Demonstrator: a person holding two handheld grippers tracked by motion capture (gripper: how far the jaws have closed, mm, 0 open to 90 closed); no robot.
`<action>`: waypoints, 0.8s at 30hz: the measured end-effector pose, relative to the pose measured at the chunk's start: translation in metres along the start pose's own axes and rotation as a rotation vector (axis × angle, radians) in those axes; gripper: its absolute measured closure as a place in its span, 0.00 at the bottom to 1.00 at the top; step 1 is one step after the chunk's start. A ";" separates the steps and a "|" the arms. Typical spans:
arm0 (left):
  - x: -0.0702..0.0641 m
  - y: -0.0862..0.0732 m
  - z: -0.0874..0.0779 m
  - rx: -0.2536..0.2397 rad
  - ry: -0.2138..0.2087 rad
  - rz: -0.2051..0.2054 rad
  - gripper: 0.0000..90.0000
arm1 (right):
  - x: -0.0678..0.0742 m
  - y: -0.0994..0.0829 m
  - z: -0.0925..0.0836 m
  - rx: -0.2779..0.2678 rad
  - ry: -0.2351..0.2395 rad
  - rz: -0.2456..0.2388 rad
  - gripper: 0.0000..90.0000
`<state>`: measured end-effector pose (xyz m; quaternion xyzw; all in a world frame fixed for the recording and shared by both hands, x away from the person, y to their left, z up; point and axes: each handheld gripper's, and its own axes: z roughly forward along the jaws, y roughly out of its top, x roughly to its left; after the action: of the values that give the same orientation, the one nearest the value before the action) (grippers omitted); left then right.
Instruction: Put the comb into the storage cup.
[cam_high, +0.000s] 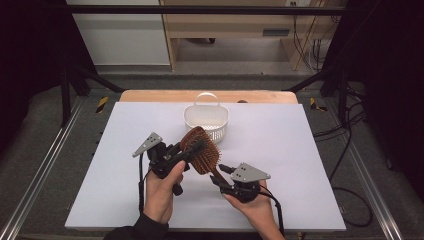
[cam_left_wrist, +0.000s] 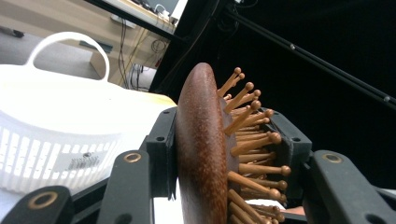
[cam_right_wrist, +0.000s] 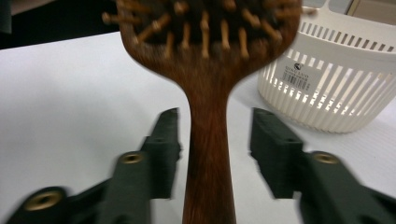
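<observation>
Covering the work surface, a white table (cam_high: 280, 165) is seen with a white basket (cam_high: 206, 121) just beyond both sets of fingers. A wooden hairbrush (cam_high: 201, 150) is held above the table, its head clamped back and bristles between the pads of the left gripper (cam_left_wrist: 229, 154). The right gripper (cam_right_wrist: 215, 149) is opened, its fingers (cam_right_wrist: 163, 149) standing apart on either side of the handle without touching. A handover to the left gripper is judged complete; next, the brush must be carried over the basket and released.
</observation>
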<state>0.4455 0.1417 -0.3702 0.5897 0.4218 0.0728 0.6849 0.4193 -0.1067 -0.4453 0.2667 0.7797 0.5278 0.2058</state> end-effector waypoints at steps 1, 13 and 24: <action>0.001 0.002 -0.001 -0.005 0.007 0.004 0.57 | 0.000 -0.001 -0.001 0.002 -0.007 -0.001 0.46; 0.004 0.020 -0.014 -0.054 0.043 0.032 0.57 | -0.025 -0.016 -0.032 -0.097 -0.160 0.053 0.15; 0.004 0.035 -0.022 -0.095 0.056 0.041 0.57 | -0.054 -0.029 -0.045 -0.119 -0.252 0.100 0.09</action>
<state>0.4473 0.1711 -0.3409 0.5630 0.4247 0.1234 0.6982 0.4276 -0.1817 -0.4539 0.3565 0.7006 0.5451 0.2913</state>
